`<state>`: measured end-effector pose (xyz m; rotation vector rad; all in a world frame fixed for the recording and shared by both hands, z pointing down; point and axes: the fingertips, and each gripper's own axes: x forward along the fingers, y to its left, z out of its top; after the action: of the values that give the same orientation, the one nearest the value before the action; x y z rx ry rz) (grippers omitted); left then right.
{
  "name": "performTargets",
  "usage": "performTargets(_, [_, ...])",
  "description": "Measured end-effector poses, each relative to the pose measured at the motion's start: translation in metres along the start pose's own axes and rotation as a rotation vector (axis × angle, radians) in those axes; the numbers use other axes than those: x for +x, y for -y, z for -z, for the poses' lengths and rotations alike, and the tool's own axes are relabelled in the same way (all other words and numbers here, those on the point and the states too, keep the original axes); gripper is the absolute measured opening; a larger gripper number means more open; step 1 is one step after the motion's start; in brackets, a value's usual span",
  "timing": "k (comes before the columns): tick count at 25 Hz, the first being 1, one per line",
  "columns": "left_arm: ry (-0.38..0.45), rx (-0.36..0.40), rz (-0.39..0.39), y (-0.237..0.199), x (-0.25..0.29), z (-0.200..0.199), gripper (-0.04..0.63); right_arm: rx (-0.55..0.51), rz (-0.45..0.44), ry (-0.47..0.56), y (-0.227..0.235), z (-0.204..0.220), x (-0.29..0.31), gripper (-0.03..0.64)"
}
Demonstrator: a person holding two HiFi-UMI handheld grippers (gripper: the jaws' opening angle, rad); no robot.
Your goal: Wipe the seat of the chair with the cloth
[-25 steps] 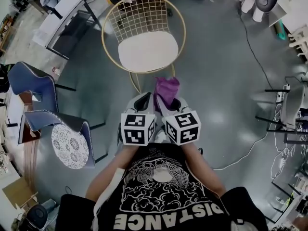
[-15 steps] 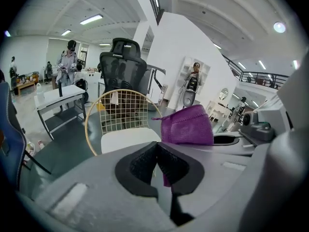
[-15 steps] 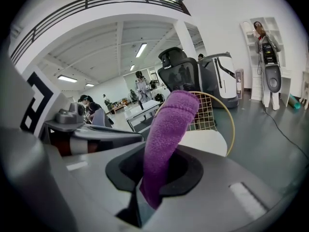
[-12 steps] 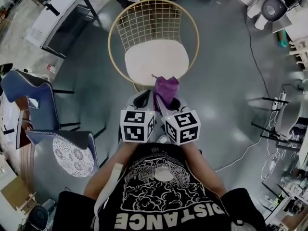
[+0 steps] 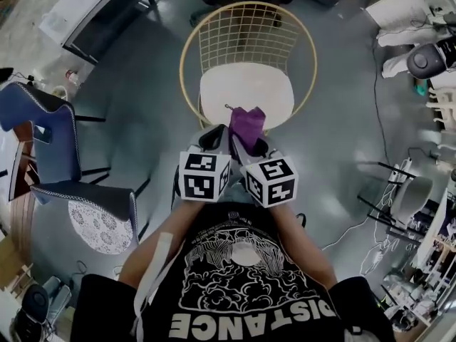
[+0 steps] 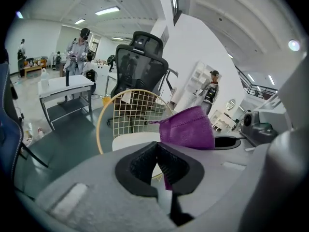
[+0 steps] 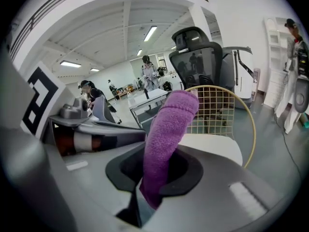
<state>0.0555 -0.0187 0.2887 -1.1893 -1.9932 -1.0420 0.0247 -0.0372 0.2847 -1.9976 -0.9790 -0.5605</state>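
Note:
A chair with a gold wire back (image 5: 246,38) and a white seat (image 5: 246,91) stands straight ahead of me on the grey floor. A purple cloth (image 5: 246,125) sticks up from my right gripper (image 5: 251,144), which is shut on it; the cloth's top overlaps the seat's front edge in the head view. In the right gripper view the cloth (image 7: 166,139) rises between the jaws with the seat (image 7: 212,146) behind it. My left gripper (image 5: 214,135) sits close beside the right one. Its jaws are shut (image 6: 157,161) with nothing between them, and the cloth (image 6: 188,128) shows just to its right.
A blue chair with a patterned round seat (image 5: 96,223) stands at the left. A grey table (image 5: 92,13) is at the back left, and a black office chair (image 6: 140,57) stands behind the wire chair. Cables (image 5: 377,219) trail over the floor at the right. People stand far off.
The wire chair has come nearer and shifted right in the head view. The cloth's top now reaches the seat's front edge. Both grippers keep their side-by-side pose.

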Motion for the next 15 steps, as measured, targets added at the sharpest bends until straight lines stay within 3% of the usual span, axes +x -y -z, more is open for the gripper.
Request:
performTargets(10, [0.005, -0.096, -0.149, -0.059, 0.015, -0.004, -0.003, -0.054, -0.156, -0.08, -0.007, -0.016, 0.074, 0.06])
performTargets(15, [0.006, -0.214, -0.277, -0.084, 0.031, 0.0, -0.003, -0.076, -0.279, -0.165, 0.005, -0.013, 0.11, 0.06])
